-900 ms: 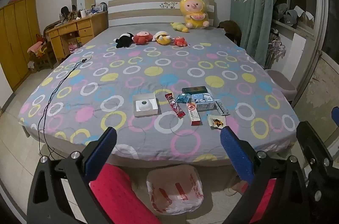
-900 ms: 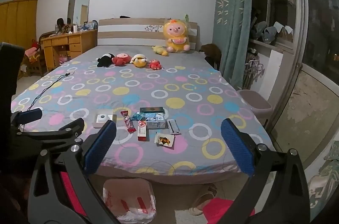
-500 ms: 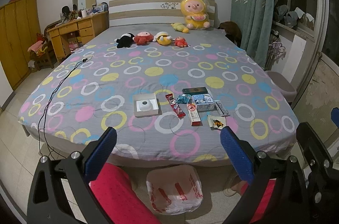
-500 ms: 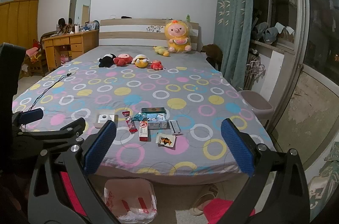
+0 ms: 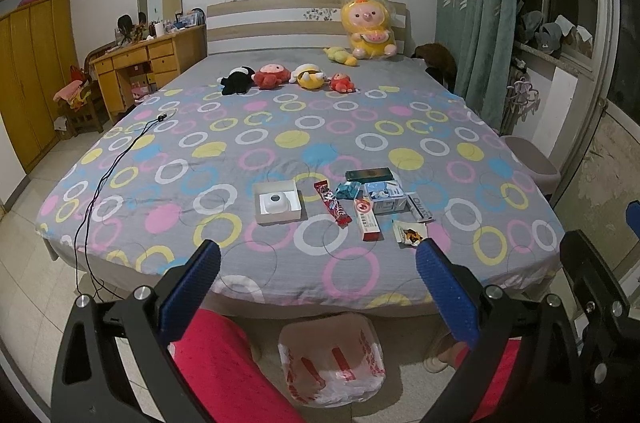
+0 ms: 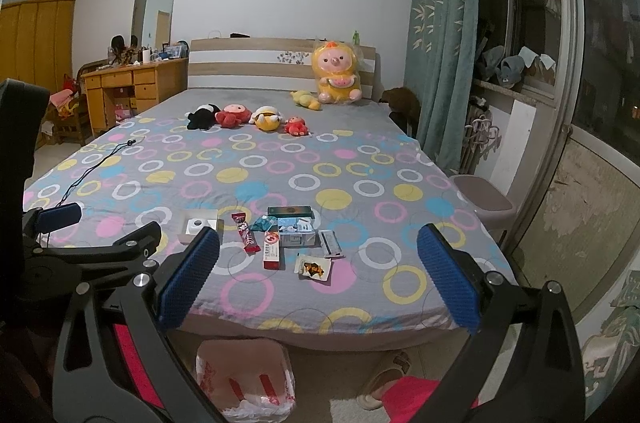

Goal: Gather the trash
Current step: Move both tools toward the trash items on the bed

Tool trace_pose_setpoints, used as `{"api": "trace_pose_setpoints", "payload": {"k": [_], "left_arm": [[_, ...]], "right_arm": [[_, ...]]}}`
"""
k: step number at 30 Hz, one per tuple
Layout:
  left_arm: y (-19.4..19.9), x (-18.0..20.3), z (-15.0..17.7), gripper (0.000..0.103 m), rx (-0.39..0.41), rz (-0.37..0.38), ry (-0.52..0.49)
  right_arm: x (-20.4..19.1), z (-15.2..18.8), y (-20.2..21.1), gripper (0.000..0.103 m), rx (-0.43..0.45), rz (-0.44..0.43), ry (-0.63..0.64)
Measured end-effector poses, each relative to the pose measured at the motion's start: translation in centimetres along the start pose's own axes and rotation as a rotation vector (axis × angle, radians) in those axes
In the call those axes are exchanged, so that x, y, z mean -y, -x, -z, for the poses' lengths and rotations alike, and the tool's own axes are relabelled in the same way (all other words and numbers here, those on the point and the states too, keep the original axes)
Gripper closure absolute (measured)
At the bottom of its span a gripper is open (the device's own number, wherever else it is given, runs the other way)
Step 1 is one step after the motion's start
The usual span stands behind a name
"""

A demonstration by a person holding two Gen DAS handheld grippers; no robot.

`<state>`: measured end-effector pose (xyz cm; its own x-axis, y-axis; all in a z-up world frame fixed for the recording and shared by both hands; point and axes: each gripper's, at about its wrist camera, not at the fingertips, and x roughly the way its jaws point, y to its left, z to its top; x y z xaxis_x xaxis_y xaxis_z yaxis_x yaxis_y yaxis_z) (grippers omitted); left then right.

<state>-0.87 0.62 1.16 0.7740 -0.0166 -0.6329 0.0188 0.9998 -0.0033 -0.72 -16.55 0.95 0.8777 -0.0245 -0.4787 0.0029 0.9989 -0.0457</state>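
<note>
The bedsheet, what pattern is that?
The bedsheet is grey with pink, yellow, blue and white rings and dots; clearest in the left wrist view.

- Bed [image 5: 240, 127]: trash cluster lies near its foot edge.
- Open box [image 5: 277, 201] at the cluster's left; snack stick [image 5: 333, 203] just right of it; tube carton [image 5: 367, 219] next, before the carton [image 5: 385, 197].
- Flat box [image 5: 368, 175] behind the carton; sachet [image 5: 409, 234] nearest the foot edge.
- Plush toys [image 5: 288, 77] in a row toward the headboard.
- Bag [image 5: 332, 363] on the floor before the bed.
</note>
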Motion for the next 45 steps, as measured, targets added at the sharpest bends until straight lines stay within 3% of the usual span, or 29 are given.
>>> {"api": "trace_pose_setpoints", "payload": {"k": [9,16,20,24,29,38,45], "left_arm": [[0.3,0.0,-0.6,0.007,0.005,-0.001,0.0],[0.6,-0.1,-1.2,0.007,0.014,-0.001,0.008],[0.5,-0.2,-1.0,0.007,0.012,0.006,0.018],[-0.8,-1.0,-1.9,0.007,-0.041,0.021,0.021],[-3.5,-3.4,-3.4,0.007,-0.108,0.05,0.021],[-9.1,-8.2,-6.6,0.007,-0.226,0.064,0.048],[-14.2,-9.2,-8.0,0.007,-0.335,0.094,0.053]], "right_arm": [[-0.3,-0.2,0.2,0.006,0.001,-0.003,-0.006],[-0.8,-3.0,1.7,0.006,0.003,-0.02,-0.005],[-0.8,-2.7,0.9,0.006,-0.007,-0.011,0.038],[-0.8,-2.4,-0.5,0.006,-0.024,-0.019,0.063],[1.2,-1.7,-2.2,0.006,-0.029,-0.111,-0.028],[3.3,-2.8,-5.5,0.006,0.017,-0.144,0.008],[4.9,-3.5,-9.4,0.006,-0.053,-0.154,0.065]]}}
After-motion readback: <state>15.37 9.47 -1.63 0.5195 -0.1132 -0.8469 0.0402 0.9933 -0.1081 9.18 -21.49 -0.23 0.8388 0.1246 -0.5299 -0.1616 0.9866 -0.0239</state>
